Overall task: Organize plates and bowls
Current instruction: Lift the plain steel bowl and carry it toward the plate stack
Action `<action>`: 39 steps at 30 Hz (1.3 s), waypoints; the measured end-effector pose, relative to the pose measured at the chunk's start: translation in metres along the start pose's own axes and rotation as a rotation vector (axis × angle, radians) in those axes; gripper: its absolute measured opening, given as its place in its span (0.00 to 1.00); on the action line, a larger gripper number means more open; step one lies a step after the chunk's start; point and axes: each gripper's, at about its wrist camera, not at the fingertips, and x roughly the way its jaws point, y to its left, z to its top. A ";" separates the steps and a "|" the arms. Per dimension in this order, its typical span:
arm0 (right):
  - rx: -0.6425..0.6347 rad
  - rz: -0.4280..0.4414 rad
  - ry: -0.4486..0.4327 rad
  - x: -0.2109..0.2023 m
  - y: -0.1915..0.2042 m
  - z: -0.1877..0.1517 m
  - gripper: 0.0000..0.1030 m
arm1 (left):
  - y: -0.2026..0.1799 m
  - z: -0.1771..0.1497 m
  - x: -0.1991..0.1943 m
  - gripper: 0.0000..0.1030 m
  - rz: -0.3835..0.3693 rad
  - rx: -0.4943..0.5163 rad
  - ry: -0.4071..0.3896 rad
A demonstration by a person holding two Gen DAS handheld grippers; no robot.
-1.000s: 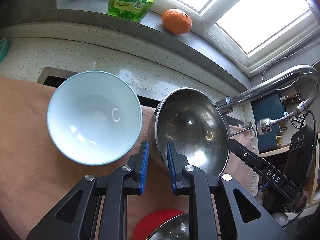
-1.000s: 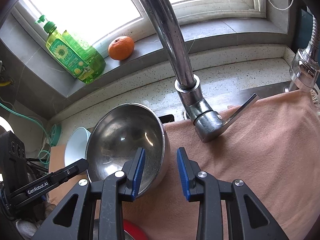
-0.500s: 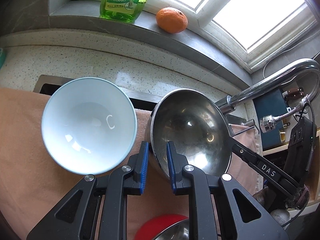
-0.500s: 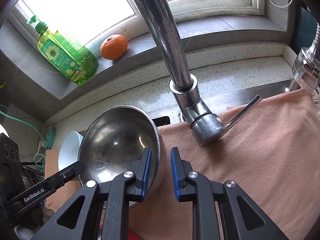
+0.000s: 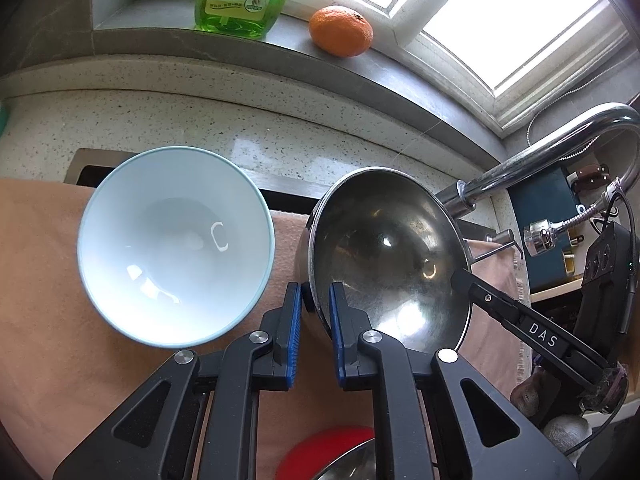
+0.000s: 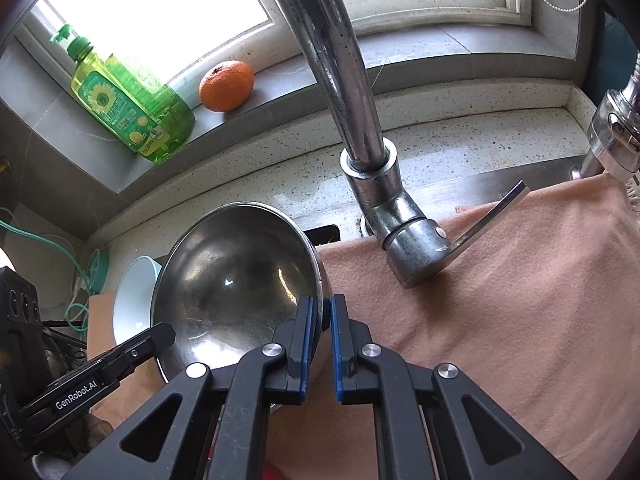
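Peach towel [image 6: 520, 320] underlies both tools, left tool [image 5: 314, 300] and right tool [image 6: 322, 312], pinching the steel bowl [image 5: 384, 264] rim; uneven lifting could twist it loose.

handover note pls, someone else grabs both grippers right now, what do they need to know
Left gripper: shut on the steel bowl, pinching its near rim; jaws just closed further.
Right gripper: just closed on the same bowl's opposite rim.
Steel bowl sits tilted on the peach towel, beside the faucet.
Light blue bowl sits on the towel just left of it, untouched.
Done: two-handed grip. Left: lift and put the steel bowl away, then the blue one.
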 end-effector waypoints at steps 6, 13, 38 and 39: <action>-0.012 -0.008 -0.012 -0.009 0.002 -0.004 0.08 | -0.002 -0.003 -0.009 0.12 -0.016 0.009 -0.013; -0.013 0.002 -0.036 -0.030 0.006 -0.009 0.08 | -0.004 -0.008 -0.032 0.12 -0.039 0.019 -0.044; -0.113 0.063 -0.067 -0.078 0.112 -0.075 0.08 | 0.068 -0.054 -0.141 0.12 -0.049 -0.018 -0.157; -0.119 0.068 -0.066 -0.078 0.118 -0.078 0.08 | 0.075 -0.056 -0.145 0.12 -0.048 -0.025 -0.160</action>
